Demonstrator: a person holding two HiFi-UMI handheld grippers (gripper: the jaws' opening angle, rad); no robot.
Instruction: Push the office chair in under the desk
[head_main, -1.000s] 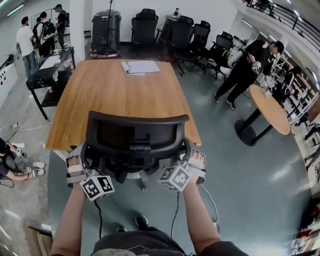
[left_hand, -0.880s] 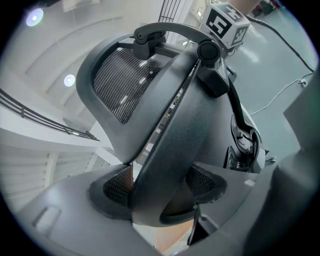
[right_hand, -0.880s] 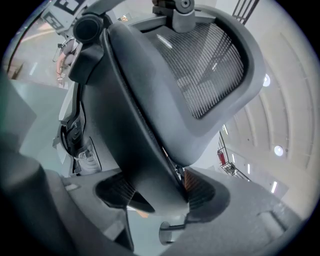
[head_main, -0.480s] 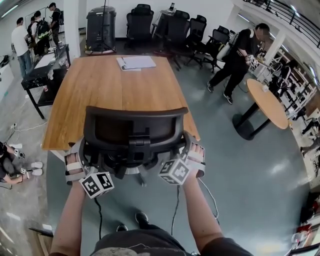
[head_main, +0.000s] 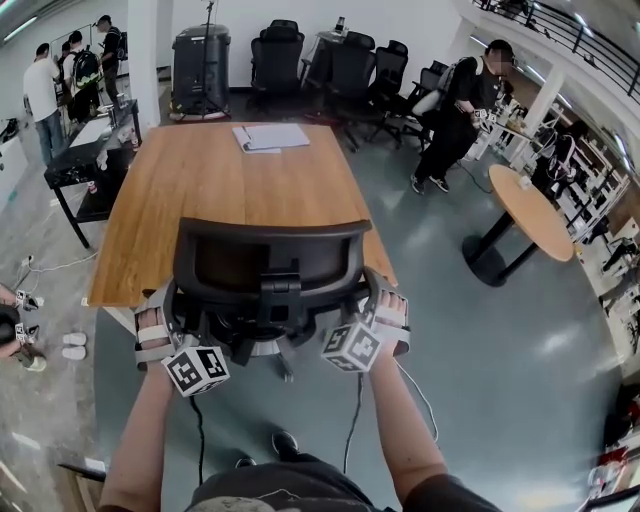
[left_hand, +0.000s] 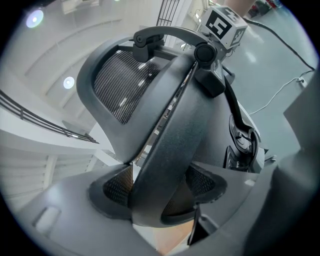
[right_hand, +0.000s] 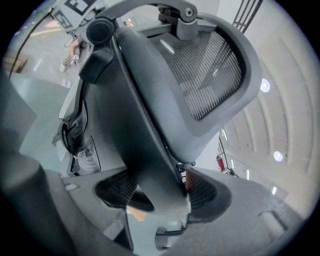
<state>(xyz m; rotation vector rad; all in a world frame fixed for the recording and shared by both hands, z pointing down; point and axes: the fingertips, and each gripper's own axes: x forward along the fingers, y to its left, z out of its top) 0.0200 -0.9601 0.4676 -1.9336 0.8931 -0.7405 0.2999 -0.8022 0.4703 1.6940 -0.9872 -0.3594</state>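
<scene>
A black mesh-backed office chair (head_main: 270, 265) stands at the near edge of the long wooden desk (head_main: 230, 185), its seat tucked out of sight beneath the back. My left gripper (head_main: 160, 322) is shut on the left edge of the chair's back frame, and my right gripper (head_main: 378, 305) is shut on the right edge. In the left gripper view the dark frame bar (left_hand: 165, 130) runs between the jaws of the left gripper (left_hand: 160, 186), both pads against it. The right gripper view shows the same for the right gripper (right_hand: 160, 192) on the chair frame (right_hand: 145, 115).
Papers (head_main: 270, 137) lie at the desk's far end. A round wooden table (head_main: 530, 210) stands to the right, several black chairs (head_main: 350, 65) at the back. A person in black (head_main: 460, 110) stands far right. A black side table (head_main: 85, 150) and people (head_main: 45, 90) are at the left. Cables (head_main: 415, 395) trail behind me.
Both grippers keep their hold on the chair back, which stays at the desk's near edge. The person in black at the right has walked farther away towards the back.
</scene>
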